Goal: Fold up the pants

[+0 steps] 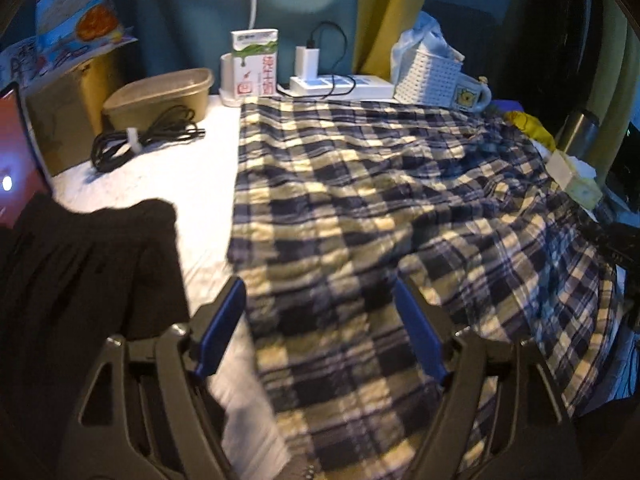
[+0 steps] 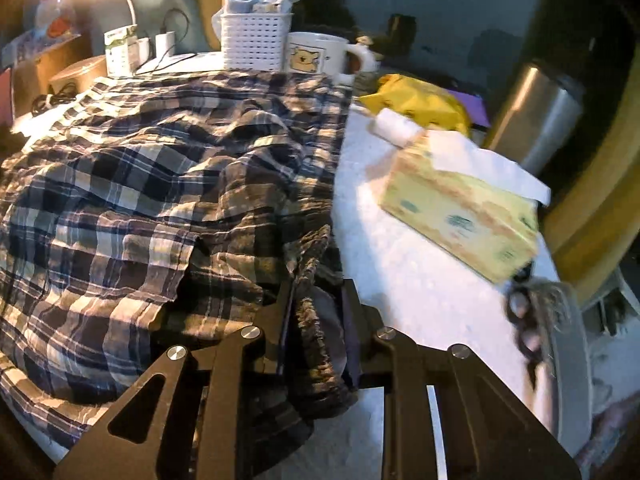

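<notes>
My right tongs pinch the pants waistband to lift a fold; left tongs spread over the leg, gripping nothing.

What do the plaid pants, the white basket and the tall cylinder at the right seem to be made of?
Pants: thin woven cloth, probably cotton, matte; it crinkles and the waistband gathers.
Basket: white plastic, slightly glossy; moulded grid of holes.
Cylinder: likely brushed steel; a soft silvery sheen.
</notes>
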`<state>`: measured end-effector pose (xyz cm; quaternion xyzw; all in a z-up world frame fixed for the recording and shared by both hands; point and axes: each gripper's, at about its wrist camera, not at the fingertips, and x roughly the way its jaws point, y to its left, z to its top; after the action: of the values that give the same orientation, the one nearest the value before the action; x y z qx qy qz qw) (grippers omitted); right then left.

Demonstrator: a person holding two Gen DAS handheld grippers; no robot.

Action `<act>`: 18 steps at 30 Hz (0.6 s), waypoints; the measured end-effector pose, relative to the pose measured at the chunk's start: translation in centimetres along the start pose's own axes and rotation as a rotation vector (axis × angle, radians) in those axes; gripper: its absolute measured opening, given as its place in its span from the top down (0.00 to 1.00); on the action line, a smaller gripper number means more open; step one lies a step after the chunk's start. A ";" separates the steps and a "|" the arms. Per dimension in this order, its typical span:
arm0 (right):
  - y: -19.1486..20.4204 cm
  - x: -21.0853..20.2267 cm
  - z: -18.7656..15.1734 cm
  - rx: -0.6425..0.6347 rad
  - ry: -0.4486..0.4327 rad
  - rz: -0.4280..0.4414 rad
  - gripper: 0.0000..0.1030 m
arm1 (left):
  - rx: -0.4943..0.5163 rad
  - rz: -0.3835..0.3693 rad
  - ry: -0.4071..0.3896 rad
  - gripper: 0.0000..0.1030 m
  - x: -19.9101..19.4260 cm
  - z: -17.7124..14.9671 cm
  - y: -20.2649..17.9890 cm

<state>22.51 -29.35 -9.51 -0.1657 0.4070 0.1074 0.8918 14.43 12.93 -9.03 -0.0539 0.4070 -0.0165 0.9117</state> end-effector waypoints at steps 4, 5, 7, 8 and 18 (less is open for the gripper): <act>0.0 -1.9 -0.7 0.018 -0.015 -0.039 0.77 | 0.012 -0.020 -0.011 0.24 -2.5 -1.7 -0.1; -0.2 -2.6 -1.0 0.035 -0.022 -0.046 0.77 | 0.023 -0.027 -0.012 0.24 -3.2 -2.3 -0.3; -0.9 -3.9 -1.7 0.073 -0.038 -0.052 0.72 | 0.037 -0.046 -0.013 0.24 -4.4 -3.4 -0.9; -1.2 -4.7 -2.0 0.092 -0.047 -0.057 0.68 | 0.037 -0.060 -0.012 0.23 -5.0 -4.0 -1.1; -1.2 -10.5 -4.5 0.156 -0.122 -0.058 0.32 | 0.132 -0.164 -0.018 0.23 -9.5 -10.4 -5.8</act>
<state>13.01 -32.78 -4.09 -0.1008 0.3543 0.0596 0.9278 0.41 6.98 -8.24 -0.0270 0.3909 -0.1172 0.9125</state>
